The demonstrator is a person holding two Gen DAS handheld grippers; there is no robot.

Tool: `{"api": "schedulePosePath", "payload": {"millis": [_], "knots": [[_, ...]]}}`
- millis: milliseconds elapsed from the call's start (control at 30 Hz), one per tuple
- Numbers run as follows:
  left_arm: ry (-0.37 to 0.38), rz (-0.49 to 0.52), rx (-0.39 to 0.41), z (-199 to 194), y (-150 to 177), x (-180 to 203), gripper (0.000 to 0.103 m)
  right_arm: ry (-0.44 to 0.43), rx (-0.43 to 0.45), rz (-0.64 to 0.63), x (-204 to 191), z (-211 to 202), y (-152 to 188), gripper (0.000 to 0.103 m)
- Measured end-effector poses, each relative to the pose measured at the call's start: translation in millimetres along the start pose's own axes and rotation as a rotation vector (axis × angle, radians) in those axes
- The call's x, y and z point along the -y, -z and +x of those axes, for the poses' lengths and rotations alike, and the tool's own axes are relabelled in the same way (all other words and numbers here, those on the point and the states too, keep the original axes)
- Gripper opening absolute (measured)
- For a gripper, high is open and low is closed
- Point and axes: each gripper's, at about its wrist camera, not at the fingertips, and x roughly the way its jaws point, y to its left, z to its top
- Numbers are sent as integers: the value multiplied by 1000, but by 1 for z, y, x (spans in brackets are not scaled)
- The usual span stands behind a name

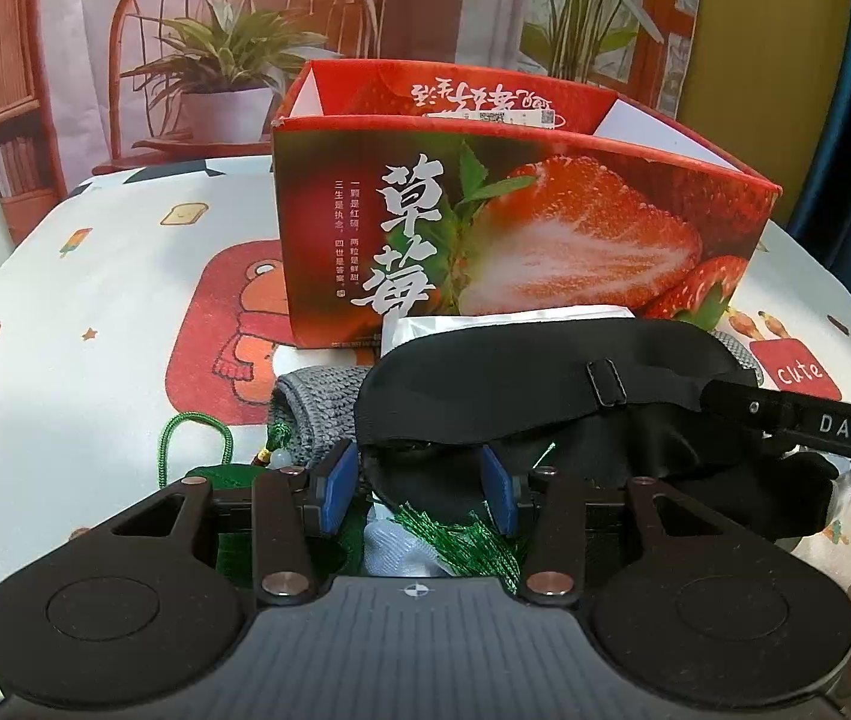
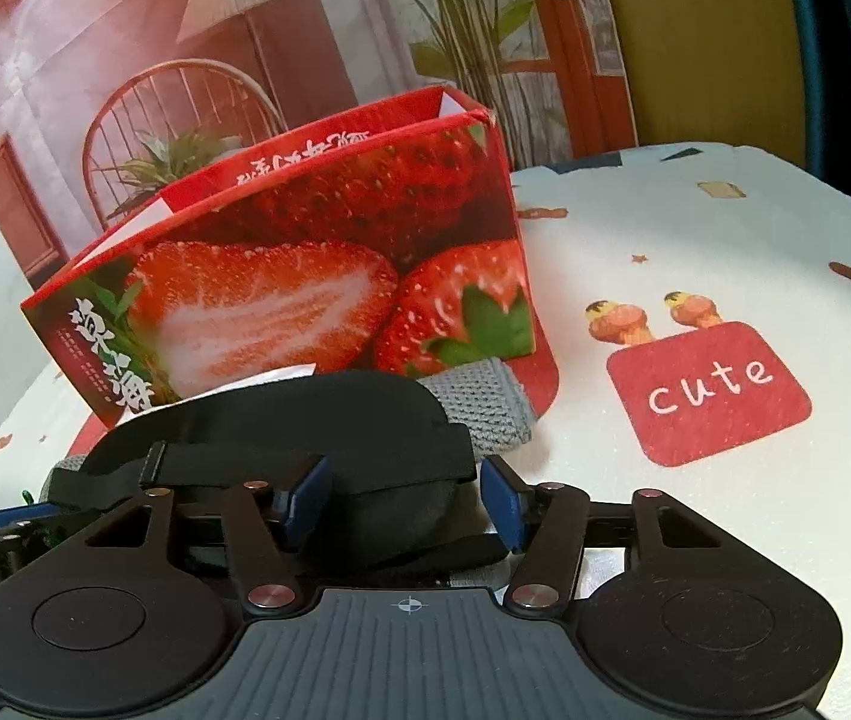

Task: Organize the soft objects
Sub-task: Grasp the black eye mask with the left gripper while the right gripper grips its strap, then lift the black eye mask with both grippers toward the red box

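Closest in, the left gripper (image 1: 419,483) hangs with its blue pads partly apart. The near edge of a black sleep mask (image 1: 545,384) dips between them, though I cannot tell whether they pinch it. Under that gripper lie a green tassel (image 1: 461,540) and something pale blue; a green cord loop (image 1: 194,444) sits off to its left.

The right gripper (image 2: 404,501) comes in from the other side, jaws partly open, with the padded end of the mask (image 2: 329,420) between its pads; whether they press on it I cannot make out.

Just beyond the mask lie a grey knitted cloth (image 2: 494,408) and a white packet (image 1: 509,318). Behind them stands the open strawberry box (image 1: 515,228) on the cartoon-printed tablecloth (image 2: 695,240).
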Motion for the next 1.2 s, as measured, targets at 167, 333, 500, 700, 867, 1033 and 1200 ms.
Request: {"api": "schedulePosePath", "payload": {"millis": [167,333,500,700,867,1033,1200], "knots": [[-2,-4,-3,0,0,0,48,-37,34,-4,-2,-9,-4,46],[-3,-6,-5,1,0,0,48,-87,100,-4,-4,-19,-12,39],[7,-18,-5,1,-1,-4,48,-107,124,3,-2,-21,-19,12],[-3,-59,38,-4,-4,-12,48,-75,122,0,2,-20,-12,8],[-13,-125,87,-11,-10,-24,48,-62,112,4,5,-16,-10,8],[41,-196,91,-9,-12,-30,48,-43,89,3,6,-11,-7,8],[111,-219,89,0,-17,-33,48,-37,78,5,7,-7,-5,8]]}}
